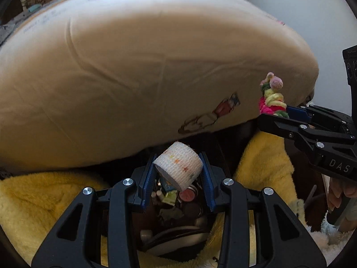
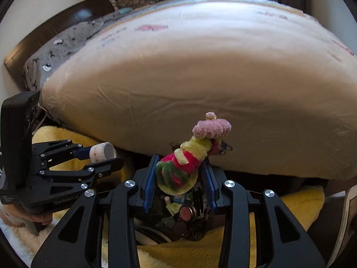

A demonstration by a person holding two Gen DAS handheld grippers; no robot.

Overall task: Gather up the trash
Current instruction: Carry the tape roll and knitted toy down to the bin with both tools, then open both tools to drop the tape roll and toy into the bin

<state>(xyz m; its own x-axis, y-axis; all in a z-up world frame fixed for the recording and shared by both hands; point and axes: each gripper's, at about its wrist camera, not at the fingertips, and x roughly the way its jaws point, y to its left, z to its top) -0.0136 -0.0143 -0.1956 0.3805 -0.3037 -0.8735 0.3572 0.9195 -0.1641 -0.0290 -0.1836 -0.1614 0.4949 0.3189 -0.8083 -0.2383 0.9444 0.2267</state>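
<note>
I'm holding both pickups right over the bin point(image 1: 178, 227): left gripper point(image 1: 178, 172) pinching a bandage roll point(image 1: 178, 169), right gripper point(image 2: 179, 174) clamping a pipe-cleaner craft point(image 2: 191, 154). Bin's directly beneath both jaws, already littered; only the drops are remaining.
</note>
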